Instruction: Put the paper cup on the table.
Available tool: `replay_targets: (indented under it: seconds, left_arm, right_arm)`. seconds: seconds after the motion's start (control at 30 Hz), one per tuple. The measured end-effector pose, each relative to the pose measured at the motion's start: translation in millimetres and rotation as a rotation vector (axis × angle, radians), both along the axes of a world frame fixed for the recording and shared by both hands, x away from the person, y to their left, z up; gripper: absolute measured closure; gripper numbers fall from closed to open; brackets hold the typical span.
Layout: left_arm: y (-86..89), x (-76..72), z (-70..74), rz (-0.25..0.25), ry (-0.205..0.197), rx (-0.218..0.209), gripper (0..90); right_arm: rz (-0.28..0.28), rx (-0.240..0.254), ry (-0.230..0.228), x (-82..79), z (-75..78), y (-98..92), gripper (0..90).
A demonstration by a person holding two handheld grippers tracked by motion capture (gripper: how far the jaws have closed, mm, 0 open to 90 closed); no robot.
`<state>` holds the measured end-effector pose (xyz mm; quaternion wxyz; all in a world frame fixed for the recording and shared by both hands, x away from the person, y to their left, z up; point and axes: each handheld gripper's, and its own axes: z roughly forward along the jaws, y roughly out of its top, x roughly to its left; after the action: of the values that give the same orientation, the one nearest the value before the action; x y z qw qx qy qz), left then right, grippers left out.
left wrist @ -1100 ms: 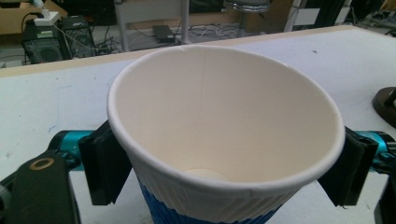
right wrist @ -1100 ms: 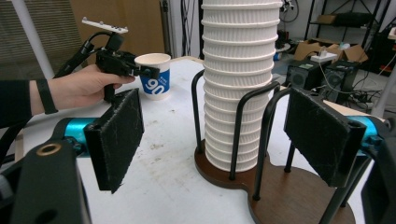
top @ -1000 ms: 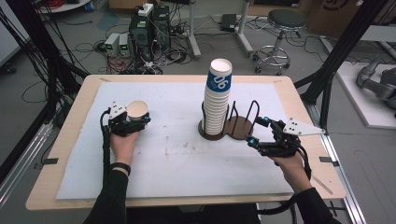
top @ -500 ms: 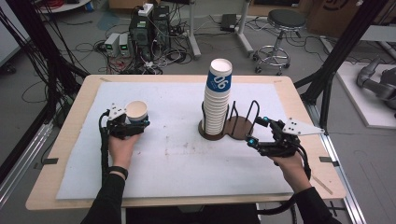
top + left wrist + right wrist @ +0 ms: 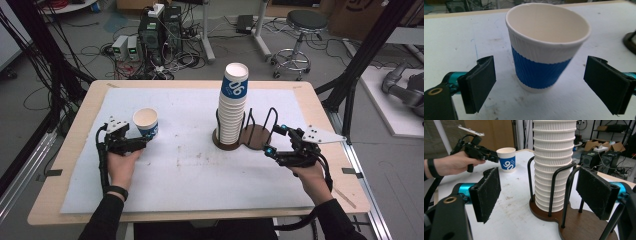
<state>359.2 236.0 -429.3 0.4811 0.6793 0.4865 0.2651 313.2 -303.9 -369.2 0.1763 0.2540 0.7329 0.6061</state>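
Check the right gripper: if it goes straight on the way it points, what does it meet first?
Probably the wire rack around the cup stack: its black uprights stand between the open jaws of the right gripper, just ahead. The cups sit behind them. Depth is hard to judge.

Even, bright overhead light, soft faint shadows; all views slightly soft, mildly blurred.

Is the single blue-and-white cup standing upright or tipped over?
Upright: the cup stands on its base on the table, mouth up, clear of the left gripper pads.
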Motion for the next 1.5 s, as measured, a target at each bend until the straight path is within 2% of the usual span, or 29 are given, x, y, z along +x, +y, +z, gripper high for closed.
replay_targets:
  seconds: [0.1,0.23,0.4,0.43,0.5,0.57,0.63,0.83,0.9,1.5]
  left_arm:
    - [4.5,-12.7,4.6,-0.038,-0.021,-0.049,10.7]
    - [0.8,-31.8,14.4,-0.114,-0.075,-0.057,10.7]
    - [-17.0,-53.7,26.2,-0.227,-0.202,0.011,10.7]
    - [-22.3,-57.4,28.5,-0.263,-0.229,0.017,10.7]
    - [-29.7,-62.2,31.9,-0.318,-0.255,0.020,10.8]
    - [-35.5,-65.0,33.8,-0.351,-0.275,0.019,10.7]
    - [-39.7,-66.1,35.0,-0.377,-0.277,0.026,10.8]
    - [-48.5,-69.4,33.0,-0.422,-0.244,0.037,11.8]
    - [-49.1,-71.5,32.6,-0.423,-0.245,0.053,11.8]
    - [-47.0,-72.9,27.4,-0.424,-0.218,0.065,11.8]
  right_arm:
    - [-0.002,-0.002,0.003,0.9,-1.8,-0.8,20.3]
    - [-0.006,-0.007,0.010,0.4,-2.4,-1.5,20.3]
    - [-0.005,-0.011,0.010,0.5,-2.5,-1.2,20.3]
    - [-0.003,-0.010,0.011,1.1,-2.7,-1.1,20.3]
    - [-0.004,-0.016,0.021,1.9,-3.3,-1.0,20.3]
    - [-0.006,-0.023,0.028,1.6,-3.7,-1.0,20.3]
    - [-0.009,-0.032,0.025,1.7,-3.9,-1.2,20.3]
    - [-0.012,-0.042,0.014,-1.0,-3.3,0.3,20.3]
    - [-0.013,-0.048,0.012,0.4,-3.4,1.5,20.3]
    - [-0.019,-0.052,0.012,2.9,-2.8,2.6,20.3]
